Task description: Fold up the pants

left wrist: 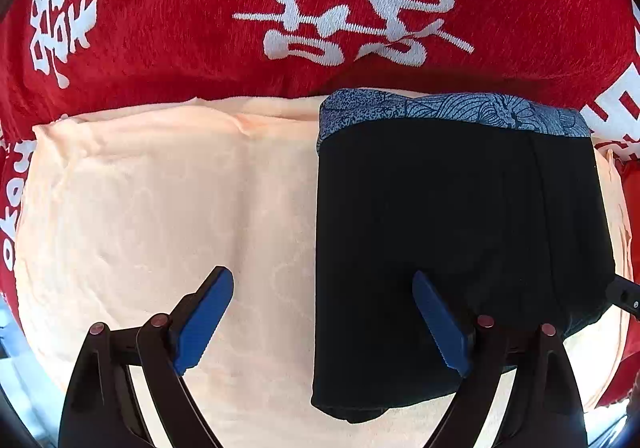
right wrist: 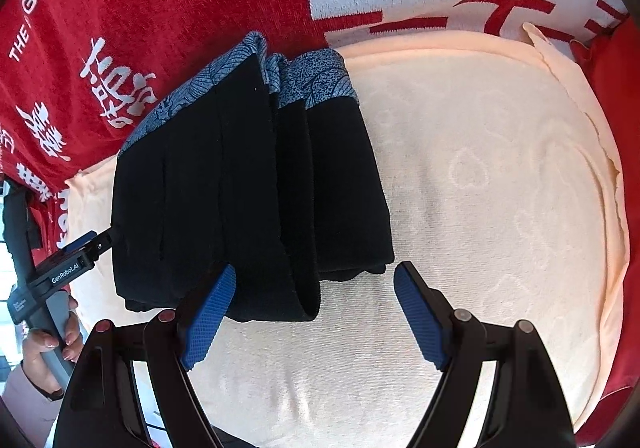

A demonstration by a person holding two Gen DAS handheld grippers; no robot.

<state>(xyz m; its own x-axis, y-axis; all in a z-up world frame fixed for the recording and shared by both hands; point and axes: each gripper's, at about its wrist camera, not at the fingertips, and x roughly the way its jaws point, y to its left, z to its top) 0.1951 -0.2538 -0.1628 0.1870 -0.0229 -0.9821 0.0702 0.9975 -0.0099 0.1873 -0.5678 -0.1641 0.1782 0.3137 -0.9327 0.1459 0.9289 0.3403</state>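
A plush red blanket (left wrist: 160, 27) with white woven characters covers the surface, and a soft peach towel (left wrist: 160, 187) with a faint embossed pattern lies flat on it. The left gripper (left wrist: 324, 320) hangs above with its jaws wide apart and nothing held, one ribbed blue pad (left wrist: 206, 322) over the towel. The black pants (left wrist: 452, 228), folded into a thick rectangle with a blue leaf-print waistband (left wrist: 452, 109), rest on the towel. The right gripper (right wrist: 316, 318) is spread wide and empty, straddling the pants' near right corner.
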